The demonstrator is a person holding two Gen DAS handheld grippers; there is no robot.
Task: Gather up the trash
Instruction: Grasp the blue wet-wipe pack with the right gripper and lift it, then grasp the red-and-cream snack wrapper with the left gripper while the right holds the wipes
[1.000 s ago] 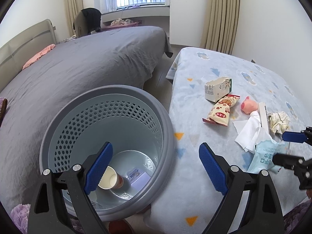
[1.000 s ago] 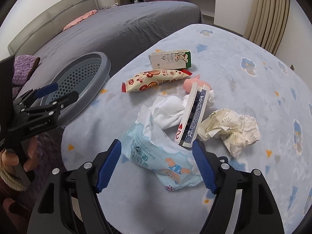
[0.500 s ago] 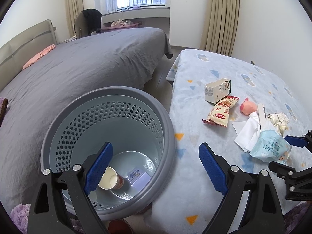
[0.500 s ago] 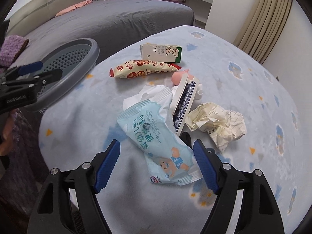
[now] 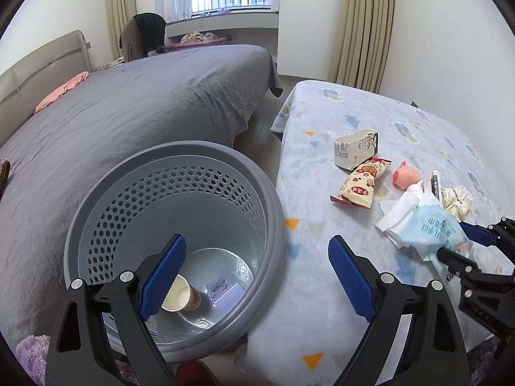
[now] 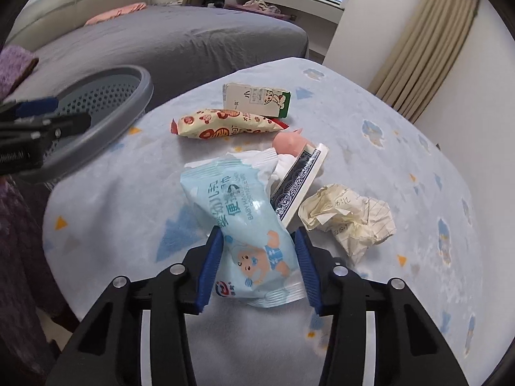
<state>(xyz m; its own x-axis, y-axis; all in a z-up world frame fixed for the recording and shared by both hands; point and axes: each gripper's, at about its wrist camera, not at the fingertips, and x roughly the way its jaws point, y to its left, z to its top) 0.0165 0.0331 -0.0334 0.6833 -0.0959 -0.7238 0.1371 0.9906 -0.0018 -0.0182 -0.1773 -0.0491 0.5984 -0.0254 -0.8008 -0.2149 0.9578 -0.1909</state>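
Observation:
My right gripper (image 6: 257, 260) is shut on a light blue baby wipes packet (image 6: 238, 218) and holds it above the blue patterned blanket (image 6: 370, 148). The packet also shows in the left wrist view (image 5: 431, 231). On the blanket lie a milk carton (image 6: 254, 99), a snack wrapper (image 6: 222, 125), a crumpled paper ball (image 6: 347, 218), white tissue (image 6: 260, 160), a card deck (image 6: 299, 183) and a pink pig toy (image 6: 289, 143). My left gripper (image 5: 257, 273) is open and empty over the grey perforated bin (image 5: 173, 241), which holds a paper cup (image 5: 180, 296).
A large bed with a grey cover (image 5: 128, 103) lies left of the bin. A narrow strip of floor (image 5: 260, 128) runs between the two beds. Curtains (image 5: 363, 25) and a wall stand behind. A purple fuzzy item (image 5: 29, 357) sits at the lower left.
My right gripper closed on the wipes packet and lifted it off the blanket. The left gripper stayed open over the bin.

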